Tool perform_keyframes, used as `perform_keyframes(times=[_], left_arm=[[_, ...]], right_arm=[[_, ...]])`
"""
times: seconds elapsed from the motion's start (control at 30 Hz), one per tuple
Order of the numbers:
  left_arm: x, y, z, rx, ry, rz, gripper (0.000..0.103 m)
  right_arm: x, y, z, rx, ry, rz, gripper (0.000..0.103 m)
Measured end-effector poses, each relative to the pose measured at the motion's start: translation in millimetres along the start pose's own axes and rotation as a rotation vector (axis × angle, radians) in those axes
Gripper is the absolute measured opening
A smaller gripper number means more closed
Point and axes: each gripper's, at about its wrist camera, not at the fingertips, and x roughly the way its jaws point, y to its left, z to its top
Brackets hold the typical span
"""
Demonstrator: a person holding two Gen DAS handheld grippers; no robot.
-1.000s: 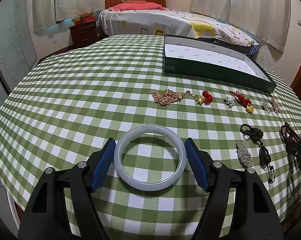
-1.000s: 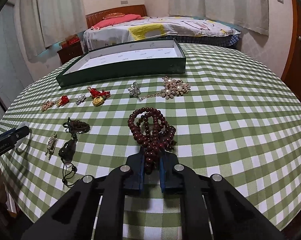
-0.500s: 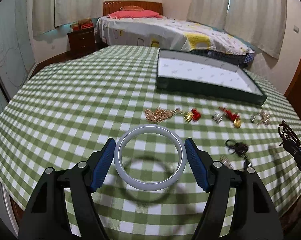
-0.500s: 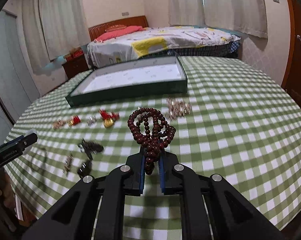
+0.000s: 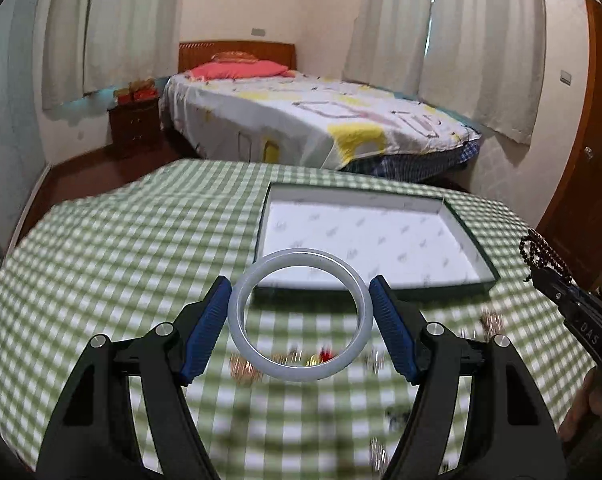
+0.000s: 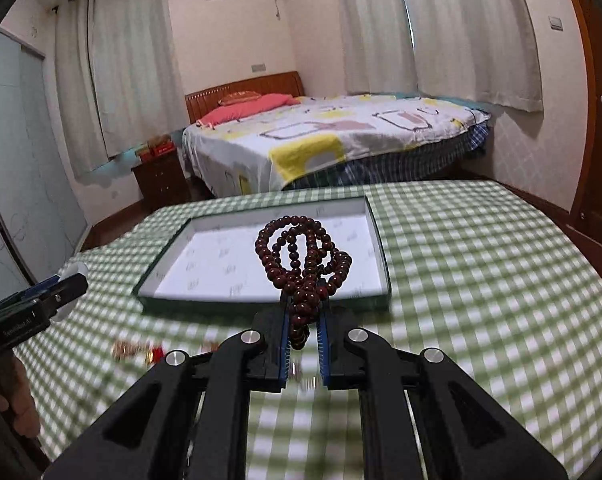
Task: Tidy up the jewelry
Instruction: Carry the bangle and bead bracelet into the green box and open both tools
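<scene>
A pale jade bangle [image 5: 237, 314] hangs above the checked table, and my left gripper [image 5: 299, 284] is shut on it, its blue pads [image 5: 205, 328] pressing on both sides. My right gripper [image 6: 304, 304] is shut on a bunch of dark red beads [image 6: 301, 256], lifted in front of the green tray [image 6: 205, 306]. The white-lined tray [image 5: 421, 295] lies just beyond both grippers with nothing in it. In the left wrist view the right gripper [image 5: 549, 274] and its beads [image 5: 539, 250] show at the right edge. The left gripper [image 6: 67, 284] shows at the left in the right wrist view.
Blurred loose jewelry lies on the cloth below the grippers: a gold chain [image 5: 243, 368], a red and gold piece [image 5: 325, 356], several more [image 6: 133, 348]. A bed [image 5: 309, 116] and a nightstand [image 5: 135, 124] stand beyond the table's far edge. A hand [image 6: 17, 392] holds the left gripper.
Both grippers have risen off the table with the bangle and the beads and come closer to the tray. The loose jewelry now lies below them.
</scene>
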Motion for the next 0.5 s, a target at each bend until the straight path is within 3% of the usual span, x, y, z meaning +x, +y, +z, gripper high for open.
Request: perform_keyframes(times=[0.27,0.5], left_arm=[[79.2,-27.7,42.5,0.041,0.014,-0.033,0.069],[157.0,-38.2,32.7,0.062,0.150,-0.037,0.069]], right_arm=[[67.0,-5.9,30.0,0.002,0.026,0.003,0.012],[123.2,-18.9,17.9,0.006,0.140,-0.015,0.012]])
